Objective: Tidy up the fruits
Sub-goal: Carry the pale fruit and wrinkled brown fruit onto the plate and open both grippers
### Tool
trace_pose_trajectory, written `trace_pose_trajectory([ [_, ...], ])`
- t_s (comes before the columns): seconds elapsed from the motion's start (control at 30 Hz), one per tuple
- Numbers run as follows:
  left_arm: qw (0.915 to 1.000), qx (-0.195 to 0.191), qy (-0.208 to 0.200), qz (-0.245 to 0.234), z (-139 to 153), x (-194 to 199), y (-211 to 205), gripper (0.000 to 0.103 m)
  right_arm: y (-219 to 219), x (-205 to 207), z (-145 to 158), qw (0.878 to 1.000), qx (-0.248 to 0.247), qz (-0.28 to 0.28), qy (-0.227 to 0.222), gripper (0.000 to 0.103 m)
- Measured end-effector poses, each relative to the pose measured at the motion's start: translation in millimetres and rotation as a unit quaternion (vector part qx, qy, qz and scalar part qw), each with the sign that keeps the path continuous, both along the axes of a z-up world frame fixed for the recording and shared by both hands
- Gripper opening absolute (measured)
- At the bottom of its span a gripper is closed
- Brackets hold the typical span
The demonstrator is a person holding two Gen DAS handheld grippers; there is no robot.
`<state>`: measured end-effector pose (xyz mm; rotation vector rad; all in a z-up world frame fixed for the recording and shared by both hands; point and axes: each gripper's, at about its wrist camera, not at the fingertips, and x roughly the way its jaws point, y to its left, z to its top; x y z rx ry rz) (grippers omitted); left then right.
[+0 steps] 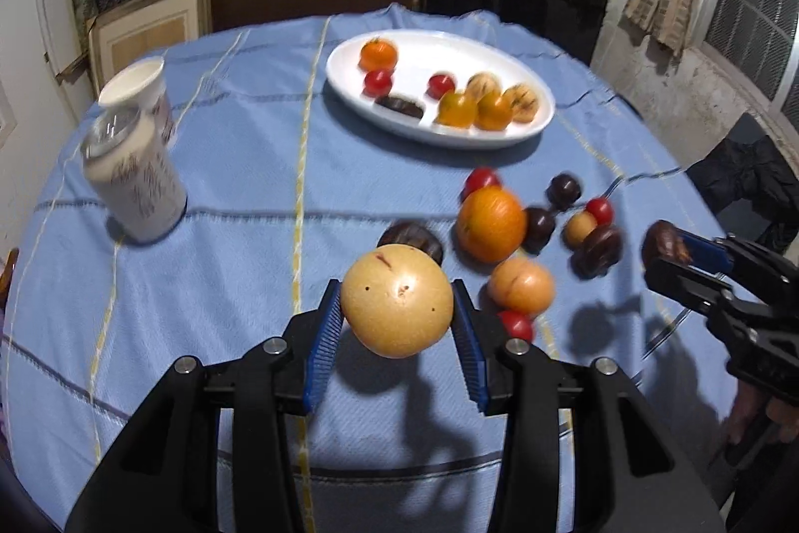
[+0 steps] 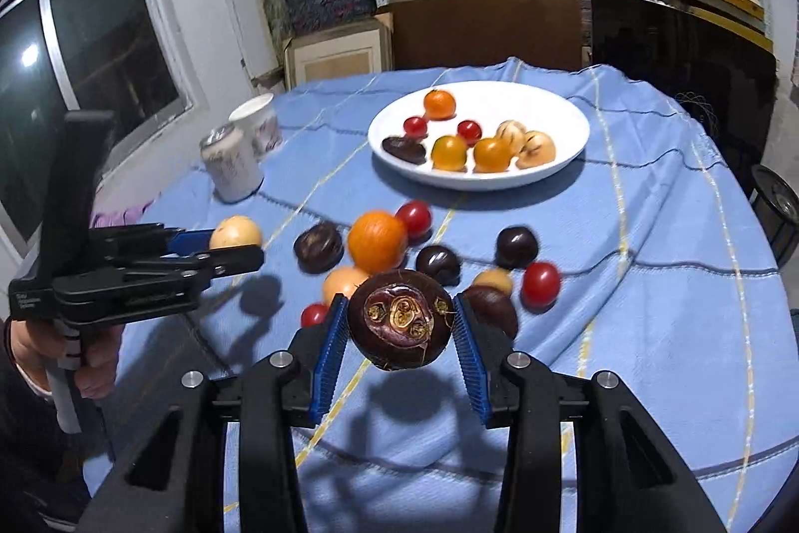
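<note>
My left gripper (image 1: 397, 315) is shut on a round yellow fruit (image 1: 397, 300), held above the blue cloth; in the right wrist view the same left gripper (image 2: 234, 246) and yellow fruit (image 2: 234, 232) appear at the left. My right gripper (image 2: 399, 325) is shut on a dark purple fruit (image 2: 399, 325), also lifted; the left wrist view shows that right gripper (image 1: 671, 256) with the dark fruit (image 1: 664, 248) at the right. A white oval plate (image 1: 499, 51) at the back holds several orange, red, yellow and dark fruits. Loose fruits lie in a cluster on the cloth, among them a large orange (image 1: 492, 223).
A can (image 1: 132, 178) and a paper cup (image 1: 137, 86) stand at the table's left. A blue tablecloth (image 1: 239, 263) covers the round table. Shelves with stacked boxes rise behind it. A person's hand (image 2: 95, 363) grips the left tool's handle.
</note>
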<state>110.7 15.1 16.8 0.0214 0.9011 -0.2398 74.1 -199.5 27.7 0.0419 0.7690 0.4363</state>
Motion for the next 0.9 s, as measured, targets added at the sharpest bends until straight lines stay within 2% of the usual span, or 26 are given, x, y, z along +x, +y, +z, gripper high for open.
trace_pose_trajectory([
  [0.17, 0.9999, -0.005, -0.009, -0.003, 21, 21, -6, 0.042, -14, 24, 20, 1.000, 0.025, -0.013, -0.009, 0.042],
  [0.3, 0.9991, 0.012, -0.040, -0.005, 40, 46, -19, 0.042, -21, 55, 39, 0.998, 0.050, -0.019, -0.020, 0.042],
  [0.43, 0.9990, 0.021, -0.039, -0.005, 43, 87, -34, 0.042, -21, 94, 43, 0.998, 0.047, -0.038, -0.022, 0.042],
  [0.57, 0.9994, 0.027, -0.023, 0.001, 33, 128, -46, 0.042, -14, 135, 37, 0.998, 0.033, -0.044, -0.013, 0.042],
  [0.77, 0.9993, 0.035, 0.002, 0.015, 14, 183, -57, 0.042, -6, 200, 10, 0.998, 0.028, -0.053, 0.027, 0.042],
  [0.9, 0.9989, 0.031, 0.001, 0.034, 9, 211, -58, 0.042, -3, 226, -4, 0.996, 0.049, -0.060, 0.049, 0.042],
])
